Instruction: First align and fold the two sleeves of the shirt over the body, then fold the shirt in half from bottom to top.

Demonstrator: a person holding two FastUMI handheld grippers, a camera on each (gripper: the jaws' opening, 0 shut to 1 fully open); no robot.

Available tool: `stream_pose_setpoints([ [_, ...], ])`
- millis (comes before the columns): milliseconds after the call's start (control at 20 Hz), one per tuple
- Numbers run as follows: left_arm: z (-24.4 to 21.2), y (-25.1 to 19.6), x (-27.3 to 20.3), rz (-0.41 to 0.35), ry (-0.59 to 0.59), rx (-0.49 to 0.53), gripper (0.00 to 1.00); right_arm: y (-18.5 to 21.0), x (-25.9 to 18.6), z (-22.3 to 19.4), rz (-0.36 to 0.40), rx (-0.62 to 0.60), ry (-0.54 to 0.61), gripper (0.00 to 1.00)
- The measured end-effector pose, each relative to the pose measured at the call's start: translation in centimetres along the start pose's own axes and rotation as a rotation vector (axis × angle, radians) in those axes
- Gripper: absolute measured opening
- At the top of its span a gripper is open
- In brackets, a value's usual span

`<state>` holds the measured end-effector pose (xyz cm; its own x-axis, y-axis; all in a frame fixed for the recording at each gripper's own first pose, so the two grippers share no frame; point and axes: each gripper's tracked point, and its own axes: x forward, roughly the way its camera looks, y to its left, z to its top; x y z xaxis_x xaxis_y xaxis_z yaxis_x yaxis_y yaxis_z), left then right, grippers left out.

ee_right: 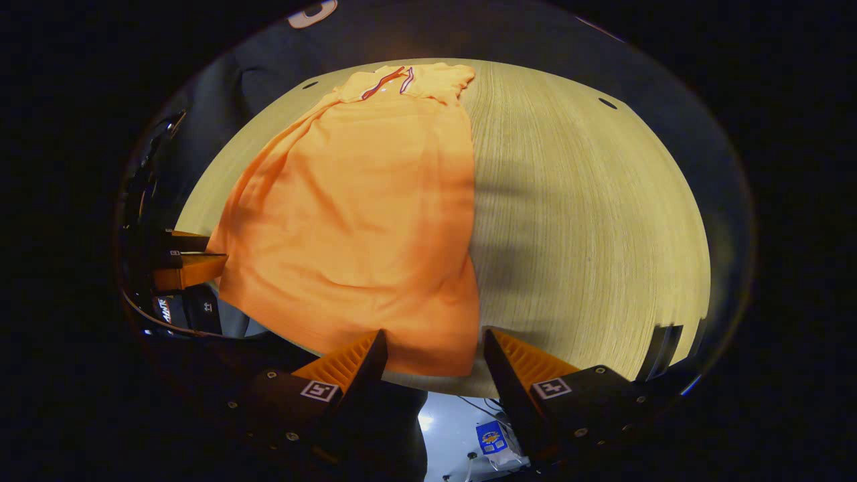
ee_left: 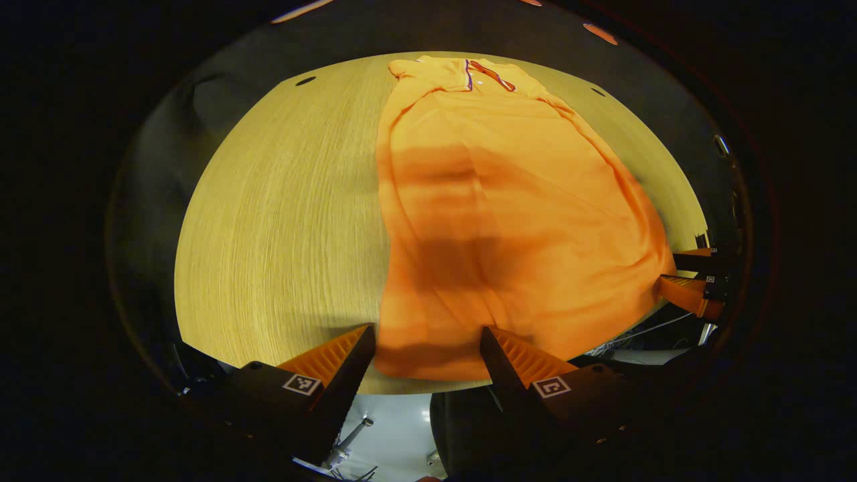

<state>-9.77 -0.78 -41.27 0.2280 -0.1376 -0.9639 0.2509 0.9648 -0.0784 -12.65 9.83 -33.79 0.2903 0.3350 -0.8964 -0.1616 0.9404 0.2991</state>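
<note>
Now, at the hem: both sleeves look folded in; the bottom-to-top fold is next, by my judgement.
Shirt (ee_left: 509,221): lies flat and long on the table (ee_left: 281,221), collar at the far end, hem at the near edge.
Left gripper (ee_left: 427,345): jaws open, hovering at the hem's left corner, level and pointing along the shirt.
Right gripper (ee_right: 434,348): jaws apart, straddling the hem's right corner.
Advice: pinch both corners evenly, lift together, carry the hem straight to the collar.
</note>
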Motion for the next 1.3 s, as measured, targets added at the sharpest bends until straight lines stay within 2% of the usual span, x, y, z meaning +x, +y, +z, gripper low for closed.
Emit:
stream_pose_setpoints([
  [50, 0.1, -0.1, -0.1, 0.002, 0.009, -0.009, 0.98, 0.6, 0.0, 0.0, 0.011, 0.01, 0.007, 0.86],
  [100, 0.1, -0.1, -0.1, 0.003, 0.013, -0.013, 0.95, 0.5, 0.2, 0.1, -0.007, 0.007, 0.006, 0.76],
  [150, 0.2, 0.0, 0.0, 0.001, 0.017, -0.015, 0.95, 0.1, 0.4, 0.1, -0.028, -0.002, 0.018, 0.71],
  [200, 0.3, 0.0, 0.5, 0.004, 0.015, -0.03, 0.91, -0.5, 0.4, 0.2, -0.052, 0.003, 0.022, 0.55],
  [250, 0.4, 0.1, 0.1, 0.01, 0.019, -0.048, 0.85, -1.3, 0.5, 0.3, -0.089, 0.049, 0.021, 0.53],
  [300, 0.6, 0.0, 0.1, 0.01, 0.02, -0.055, 0.75, -1.4, 0.5, 0.5, -0.083, 0.119, 0.014, 0.31],
  [350, 0.5, -0.4, 0.1, 0.005, 0.016, -0.058, 0.69, -0.9, 0.5, 0.5, -0.053, 0.117, 0.024, 0.2],
  [400, 0.9, -0.8, -0.1, -0.005, 0.006, -0.068, 0.45, -0.8, 0.3, 0.1, -0.028, 0.11, 0.037, 0.21],
  [450, 0.8, -0.9, 0.0, 0.002, 0.011, -0.07, 0.29, -0.9, 0.6, -0.1, -0.004, 0.135, 0.043, 0.21],
  [500, 0.9, -1.0, 0.0, 0.0, 0.014, -0.04, 0.1, -0.2, 0.4, 0.2, 0.038, 0.172, 0.047, 0.1],
  [550, 0.6, -1.7, 0.1, -0.038, 0.032, -0.038, 0.11, 0.3, 0.2, -0.2, 0.084, 0.2, 0.073, 0.06],
  [600, 0.9, -2.2, 0.3, -0.067, 0.015, -0.061, 0.11, 0.8, 0.0, -0.3, 0.112, 0.236, 0.08, 0.07],
  [700, 1.5, -2.8, -0.7, -0.138, 0.016, -0.107, 0.02, 1.4, -0.5, 1.1, 0.155, 0.249, 0.026, 0.06],
  [800, 2.9, -2.3, -1.2, -0.131, -0.014, -0.093, 0.02, 1.1, -0.9, 2.9, 0.163, 0.277, -0.008, 0.06],
  [900, 5.6, -2.6, -2.4, -0.162, -0.063, -0.107, 0.02, 1.7, -1.3, 5.4, 0.217, 0.329, -0.046, 0.06],
  [1300, 16.8, -1.6, -6.9, -0.213, -0.242, -0.104, 0.02, 0.2, -3.7, 13.7, 0.28, 0.389, -0.184, 0.06],
])
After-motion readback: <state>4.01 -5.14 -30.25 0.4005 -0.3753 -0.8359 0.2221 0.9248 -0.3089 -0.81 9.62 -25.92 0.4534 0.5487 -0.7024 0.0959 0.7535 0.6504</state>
